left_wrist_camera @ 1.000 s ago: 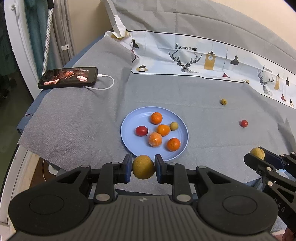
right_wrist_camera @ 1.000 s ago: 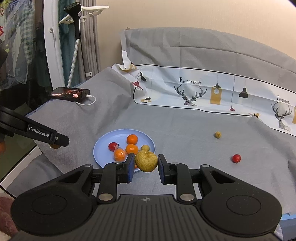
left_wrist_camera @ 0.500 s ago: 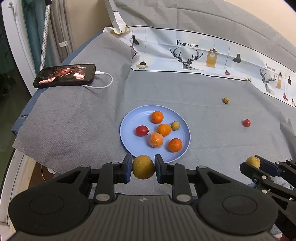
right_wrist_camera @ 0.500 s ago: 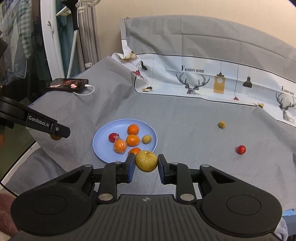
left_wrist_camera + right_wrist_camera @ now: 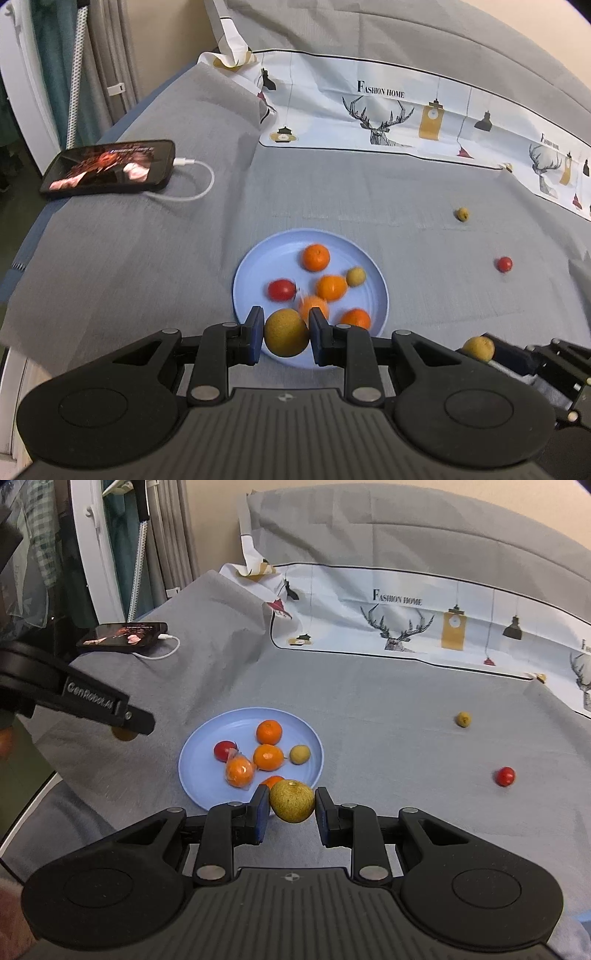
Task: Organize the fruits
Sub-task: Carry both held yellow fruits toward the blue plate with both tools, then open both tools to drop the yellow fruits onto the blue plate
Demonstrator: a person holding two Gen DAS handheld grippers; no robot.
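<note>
A blue plate [image 5: 258, 258] [image 5: 207, 746] on the grey cloth holds several oranges, a red fruit and a small yellow-green fruit. My left gripper [image 5: 286, 334] is shut on a brown-yellow pear [image 5: 285, 332], held just above the plate's near rim. My right gripper [image 5: 291, 803] is shut on a second yellow-green pear [image 5: 291, 800], near the plate's front right edge; the jaws look slightly wider than before. It shows at the right of the left wrist view [image 5: 478, 349]. A small yellow fruit [image 5: 462, 213] [image 5: 463, 719] and a red one [image 5: 504, 264] [image 5: 505, 776] lie loose to the right.
A phone [image 5: 107, 170] [image 5: 123, 635] with a white charging cable lies at the far left of the cloth. A printed white sheet [image 5: 406, 114] runs along the back. The table edge drops off at the left and near side.
Both grippers have moved forward and closer to the plate, each with its pear. The right gripper's jaws look a little wider around its pear.
</note>
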